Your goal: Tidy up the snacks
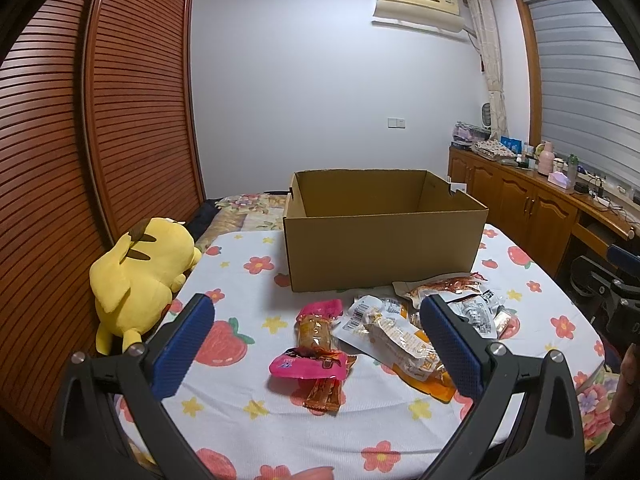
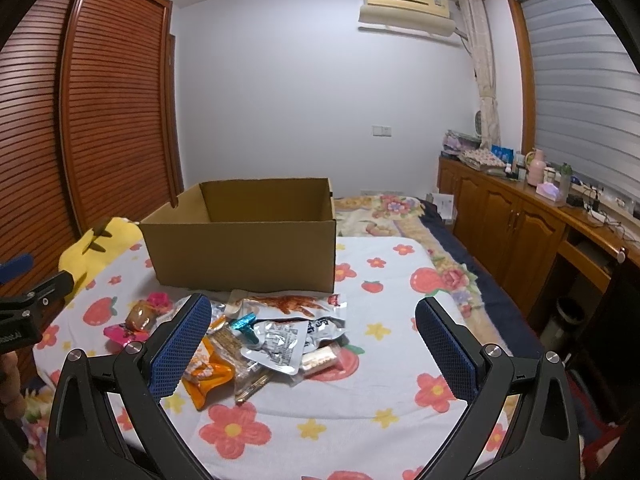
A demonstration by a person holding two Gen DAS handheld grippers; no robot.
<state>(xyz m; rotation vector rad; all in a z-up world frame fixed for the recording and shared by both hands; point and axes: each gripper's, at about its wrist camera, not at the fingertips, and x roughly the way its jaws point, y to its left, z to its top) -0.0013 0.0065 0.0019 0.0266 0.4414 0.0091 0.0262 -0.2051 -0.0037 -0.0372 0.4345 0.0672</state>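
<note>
Bedroom with pale walls, a slatted wooden wardrobe (image 1: 120,120) along the left, an air conditioner (image 1: 420,0) high on the far wall, and a wooden sideboard (image 2: 520,220) cluttered with bottles under a shuttered window on the right. Flower-and-strawberry printed cloth (image 1: 248,400) spread over the bed as a work surface, with a yellow plush toy (image 1: 140,276) lying at its left edge.

Open cardboard box (image 1: 384,248) standing upright on the far part of the cloth, flaps up, inner walls bare as far as visible; floor of the box hidden from both views. Loose pile of snacks (image 2: 272,336) on the cloth just in front of the box, none inside it so far as can be seen: a pink-wrapped snack (image 1: 308,364) and a second pink-ended pack (image 1: 316,320) to the left, a clear pack over an orange pouch (image 1: 404,348) in the middle, a silver foil pouch (image 2: 284,344) and a clear-fronted packet of red strips (image 2: 292,304) nearest the box, a small teal-wrapped piece (image 2: 244,326) among them.

Left gripper (image 1: 316,340) poised above the pink packs, blue-padded fingers spread wide and gripping nothing. Right gripper (image 2: 312,340) likewise released, fingers wide apart over the right side of the pile, touching none of it.
</note>
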